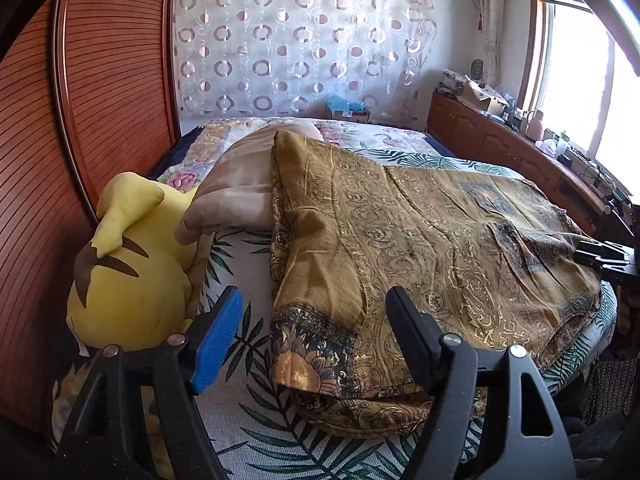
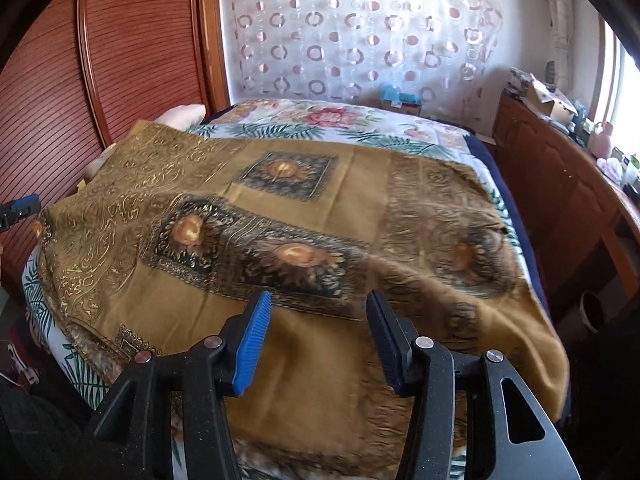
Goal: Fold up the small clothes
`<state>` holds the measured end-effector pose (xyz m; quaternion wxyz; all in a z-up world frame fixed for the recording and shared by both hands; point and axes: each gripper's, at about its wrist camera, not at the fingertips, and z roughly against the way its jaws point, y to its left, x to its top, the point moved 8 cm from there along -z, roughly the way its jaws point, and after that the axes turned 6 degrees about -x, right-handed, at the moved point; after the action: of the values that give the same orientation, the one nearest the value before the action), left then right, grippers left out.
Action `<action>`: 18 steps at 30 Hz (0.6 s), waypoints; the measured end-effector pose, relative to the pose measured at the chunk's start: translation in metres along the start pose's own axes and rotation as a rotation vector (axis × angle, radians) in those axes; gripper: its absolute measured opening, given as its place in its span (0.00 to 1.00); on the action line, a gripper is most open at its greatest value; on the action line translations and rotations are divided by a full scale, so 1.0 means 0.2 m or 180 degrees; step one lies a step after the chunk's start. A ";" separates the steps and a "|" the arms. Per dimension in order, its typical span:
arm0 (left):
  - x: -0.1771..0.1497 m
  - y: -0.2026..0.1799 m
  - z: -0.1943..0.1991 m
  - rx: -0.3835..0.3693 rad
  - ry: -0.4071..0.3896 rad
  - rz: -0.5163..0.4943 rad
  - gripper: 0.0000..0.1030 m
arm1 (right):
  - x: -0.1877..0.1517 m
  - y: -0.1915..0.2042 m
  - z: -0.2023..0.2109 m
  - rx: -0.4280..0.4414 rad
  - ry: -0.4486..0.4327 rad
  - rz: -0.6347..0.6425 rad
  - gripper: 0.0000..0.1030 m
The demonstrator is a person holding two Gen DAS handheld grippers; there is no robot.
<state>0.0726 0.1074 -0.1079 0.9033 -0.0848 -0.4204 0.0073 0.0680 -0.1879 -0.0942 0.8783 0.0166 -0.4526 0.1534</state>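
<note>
A brown-gold paisley garment (image 1: 440, 240) lies spread across the bed, its left sleeve (image 1: 320, 260) folded inward. The sleeve's dark flowered cuff lies between the fingers of my left gripper (image 1: 316, 336), which hovers open at the garment's near left corner; the pads do not press on it. In the right wrist view the garment (image 2: 320, 200) covers most of the bed. My right gripper (image 2: 318, 340) stands open above its plain near part, nothing clamped. Each gripper shows in the other's view: the right gripper (image 1: 600, 256) at the garment's right edge, the left gripper (image 2: 16, 212) at its left.
A yellow plush toy (image 1: 132, 280) and a beige pillow (image 1: 240, 184) lie left of the garment on the leaf-print sheet (image 1: 248, 400). A slatted wooden wardrobe (image 1: 100, 100) lines the left side. A cluttered wooden sideboard (image 2: 560, 184) runs along the right under the window.
</note>
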 end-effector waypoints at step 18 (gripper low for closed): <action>-0.15 0.11 -0.16 0.0045 0.0286 0.0234 0.73 | -0.08 -0.03 -0.26 -0.0244 0.0120 -0.0118 0.69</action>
<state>0.0780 0.1226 -0.1550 0.9210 -0.0940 -0.3761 0.0397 0.1033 -0.1888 -0.1366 0.8893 -0.0115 -0.4412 0.1199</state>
